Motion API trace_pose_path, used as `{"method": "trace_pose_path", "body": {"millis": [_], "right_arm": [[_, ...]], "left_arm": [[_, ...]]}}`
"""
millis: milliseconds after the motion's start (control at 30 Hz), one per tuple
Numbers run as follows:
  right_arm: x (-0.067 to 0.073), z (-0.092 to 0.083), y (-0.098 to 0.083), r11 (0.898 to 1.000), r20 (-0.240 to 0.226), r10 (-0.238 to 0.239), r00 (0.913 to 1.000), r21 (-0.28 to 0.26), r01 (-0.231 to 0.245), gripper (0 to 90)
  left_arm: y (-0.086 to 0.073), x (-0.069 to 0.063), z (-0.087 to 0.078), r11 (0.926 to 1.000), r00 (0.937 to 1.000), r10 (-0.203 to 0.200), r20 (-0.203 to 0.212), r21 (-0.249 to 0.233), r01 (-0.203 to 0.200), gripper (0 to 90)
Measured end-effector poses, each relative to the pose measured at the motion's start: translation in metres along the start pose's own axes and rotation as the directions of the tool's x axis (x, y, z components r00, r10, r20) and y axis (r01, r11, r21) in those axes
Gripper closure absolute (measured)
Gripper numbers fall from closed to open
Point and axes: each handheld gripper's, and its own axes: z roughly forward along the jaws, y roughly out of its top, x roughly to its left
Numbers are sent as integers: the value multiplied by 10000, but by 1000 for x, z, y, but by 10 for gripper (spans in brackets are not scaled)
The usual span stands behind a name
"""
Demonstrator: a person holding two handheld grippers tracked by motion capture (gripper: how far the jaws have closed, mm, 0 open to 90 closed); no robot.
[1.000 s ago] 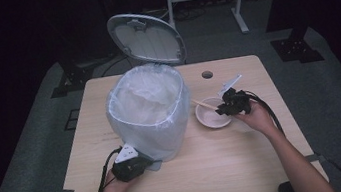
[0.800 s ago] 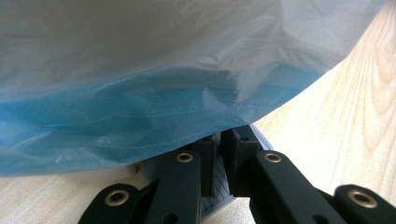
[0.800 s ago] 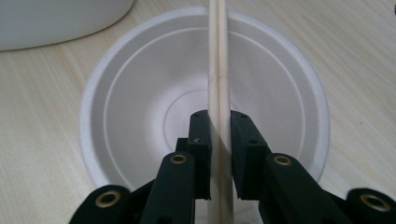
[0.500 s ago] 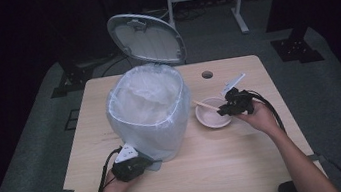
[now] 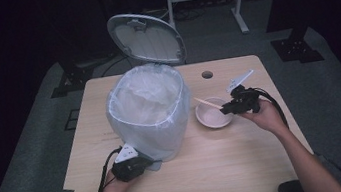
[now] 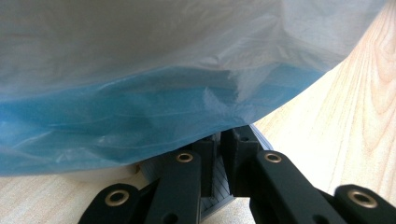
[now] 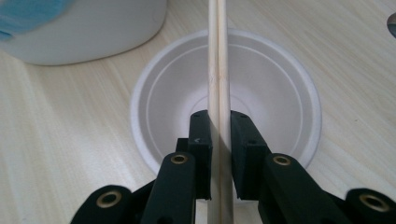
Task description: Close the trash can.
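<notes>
We keep the right claw (image 7: pixel 219 140) clamped on the chopsticks (image 7: pixel 217 56), lifting level over the bowl (image 7: pixel 280 93) toward the bin (image 5: pixel 150 109), whose pedal (image 6: pixel 219 186) the left claw (image 6: pixel 219 158) pinches.

Your table (image 5: pixel 229 168) is light wood with a hole (image 5: pixel 207 74) near its far edge; on it stand the lined bin (image 5: pixel 149 111) and, just right, the white bowl (image 5: pixel 213 114).

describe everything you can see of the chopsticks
The chopsticks are a pair of pale, plain wooden sticks lying tight side by side. The right tool is shut on them near one end, and they run straight out above the white bowl. In the high view they point toward the bin, and their far ends are free.
</notes>
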Motion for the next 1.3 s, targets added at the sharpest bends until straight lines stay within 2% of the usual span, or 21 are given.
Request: {"method": "trace_pose_path", "body": {"millis": [567,867,1300], "right_arm": [[22,-47,5,9963,-450,-372,9983,-791,336,793],[29,-73,13,9924,-464,-602,9971,-1099,548,793],[49,-114,32,9829,-689,-1081,9918,-1572,962,793]], "left_arm": [[0,0,0,10000,10000,-10,-5,-2,10,843],[0,0,0,10000,10000,-34,6,-9,34,843],[0,0,0,10000,10000,-56,1,8,56,843]]}}
